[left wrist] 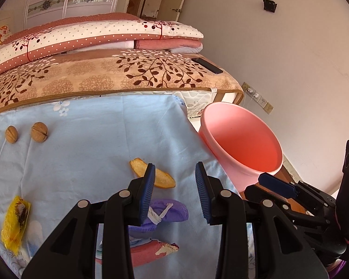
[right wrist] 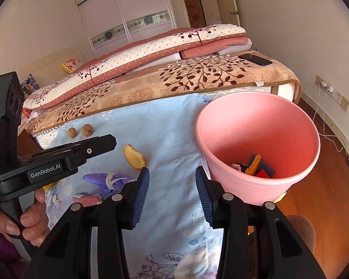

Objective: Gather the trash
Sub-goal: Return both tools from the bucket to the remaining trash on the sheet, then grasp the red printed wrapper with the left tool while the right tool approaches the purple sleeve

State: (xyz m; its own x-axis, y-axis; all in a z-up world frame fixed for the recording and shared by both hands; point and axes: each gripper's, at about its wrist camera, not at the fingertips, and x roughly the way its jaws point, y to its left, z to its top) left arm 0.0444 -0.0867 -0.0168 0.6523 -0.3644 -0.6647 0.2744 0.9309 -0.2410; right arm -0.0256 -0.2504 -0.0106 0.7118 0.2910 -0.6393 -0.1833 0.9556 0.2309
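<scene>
A: Left gripper [left wrist: 175,181]: jaws apart, nothing held. Purple shoe cover [left wrist: 160,216] is seen just under the left finger, peel [left wrist: 151,174] just beyond it.

B: Right gripper [right wrist: 172,193]: also spread, nothing clamped. It is poised over bare blue sheet [right wrist: 165,139], close beside the pink bin [right wrist: 258,186].

A: Landmark taken as the bin. The peel lies near its left side; the shoe cover a little farther left and nearer the camera; the yellow wrapper [left wrist: 15,223] and two walnuts [left wrist: 26,132] well apart to the left. Some bright-coloured trash is already seen inside.

B: Step judged: next pick by the left. Shoe cover is soft, so its bunched middle at the white tie should be pinched rather than the sheet beneath. Fabric may be snagged otherwise.

A: Pose: the left tool is pitched down toward the bed, fingers pointed forward along the sheet. Its handle is gripped by the left hand [right wrist: 32,218], seen in the right view. The right tool is angled toward the bin rim.

B: Release is best made only once the jaws are well over the bin opening.
</scene>
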